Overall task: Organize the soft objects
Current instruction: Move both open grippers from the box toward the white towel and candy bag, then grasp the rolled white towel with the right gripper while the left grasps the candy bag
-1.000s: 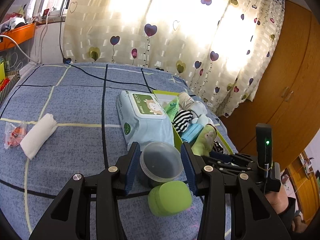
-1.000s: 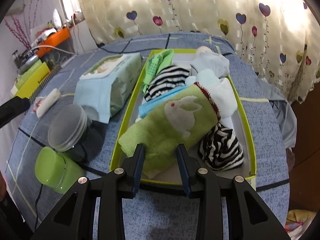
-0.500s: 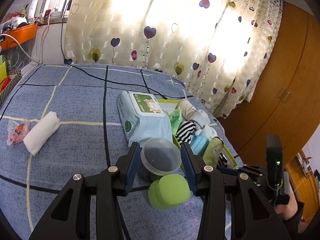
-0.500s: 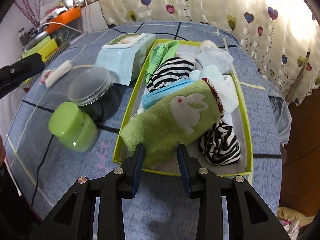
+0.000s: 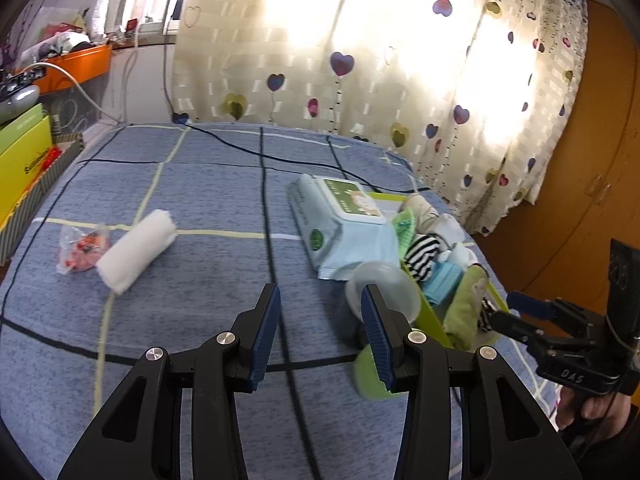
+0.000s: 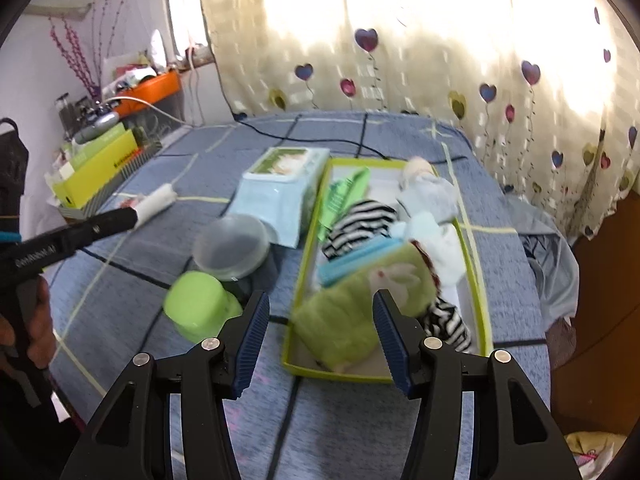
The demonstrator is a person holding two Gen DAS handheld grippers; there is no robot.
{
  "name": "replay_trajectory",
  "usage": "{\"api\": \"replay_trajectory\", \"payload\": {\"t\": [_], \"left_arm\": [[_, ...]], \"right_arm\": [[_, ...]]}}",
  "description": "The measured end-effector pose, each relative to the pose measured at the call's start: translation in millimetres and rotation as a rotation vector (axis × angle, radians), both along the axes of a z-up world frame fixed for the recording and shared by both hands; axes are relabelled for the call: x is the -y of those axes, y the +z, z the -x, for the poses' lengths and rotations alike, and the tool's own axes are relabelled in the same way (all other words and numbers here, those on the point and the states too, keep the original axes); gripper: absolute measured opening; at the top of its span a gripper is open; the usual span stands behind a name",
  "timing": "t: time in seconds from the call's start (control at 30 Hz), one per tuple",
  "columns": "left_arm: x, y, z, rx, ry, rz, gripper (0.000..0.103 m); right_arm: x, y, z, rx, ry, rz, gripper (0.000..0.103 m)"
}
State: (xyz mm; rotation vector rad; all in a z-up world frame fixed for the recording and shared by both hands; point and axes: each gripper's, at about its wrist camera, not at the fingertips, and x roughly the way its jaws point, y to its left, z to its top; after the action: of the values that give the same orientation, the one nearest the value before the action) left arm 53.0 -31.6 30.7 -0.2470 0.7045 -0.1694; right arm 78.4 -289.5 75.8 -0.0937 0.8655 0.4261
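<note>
Left wrist view
Left gripper (image 5: 320, 332): its jaws stand wide apart and nothing is between them; only the blue bedspread (image 5: 192, 308) shows in the gap.
White rolled cloth (image 5: 136, 250): it lies alone on the bedspread, far to the left, just beside a small clear packet (image 5: 80, 246) with red bits inside.
Wipes pack (image 5: 344, 228): it lies flat, touching the left side of the yellow-green tray (image 5: 430, 314).
Clear tub (image 5: 384, 290): it stands in front of the wipes pack, partly hidden by the right finger.
Right gripper (image 5: 516, 314): it shows at the right edge, near the close end of the tray.

Right wrist view
Right gripper (image 6: 320, 340): its jaws have just been opening; they stand apart above the tray's near end and press on nothing.
Green rabbit cloth (image 6: 360, 304): it lies in the tray (image 6: 478, 304) at the near end, blurred, free of the pads.
Other soft things: striped socks (image 6: 360, 220), a pale blue cloth (image 6: 430, 198) and white socks (image 6: 448, 252) fill the tray.
Green cup (image 6: 198, 306): it lies on its side just outside the tray, beside the clear tub (image 6: 232, 248).
Left gripper (image 6: 120, 218): it reaches in from the left edge, held by a hand (image 6: 28, 328).
</note>
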Motion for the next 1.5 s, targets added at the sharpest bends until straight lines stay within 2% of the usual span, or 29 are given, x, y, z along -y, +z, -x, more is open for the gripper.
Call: {"api": "replay_trajectory", "payload": {"t": [0.4, 0.63, 0.77, 0.87, 1.07, 1.27, 1.47, 1.5], "left_arm": [[-43.9, -6.7, 4.0, -0.011, 0.073, -0.020, 0.043], [-91.7, -14.3, 7.3, -0.013, 0.146, -0.012, 0.043], [-124.3, -18.3, 9.7, -0.019, 0.197, -0.004, 0.043], [-147.1, -21.3, 10.1, -0.026, 0.231, 0.004, 0.043], [-184.3, -27.3, 11.1, -0.030, 0.275, 0.012, 0.044], [-208.8, -37.5, 9.8, -0.051, 0.294, 0.026, 0.043], [-223.5, -42.7, 3.3, -0.072, 0.306, 0.027, 0.043], [-225.2, -43.3, 1.5, -0.076, 0.305, 0.026, 0.043]], "right_arm": [[-71.4, 12.0, -4.2, 0.022, 0.131, -0.015, 0.054], [-134.6, 9.0, -14.0, -0.008, 0.217, -0.055, 0.054], [-175.6, -0.8, -22.5, -0.041, 0.268, -0.068, 0.065], [-204.3, -8.5, -30.9, -0.068, 0.296, -0.085, 0.066], [-254.5, -29.7, -56.5, -0.170, 0.288, -0.148, 0.066], [-302.1, -63.1, -86.2, -0.285, 0.253, -0.186, 0.066], [-323.8, -93.0, -110.5, -0.348, 0.182, -0.176, 0.066], [-325.4, -93.6, -112.5, -0.336, 0.174, -0.179, 0.066]]}}
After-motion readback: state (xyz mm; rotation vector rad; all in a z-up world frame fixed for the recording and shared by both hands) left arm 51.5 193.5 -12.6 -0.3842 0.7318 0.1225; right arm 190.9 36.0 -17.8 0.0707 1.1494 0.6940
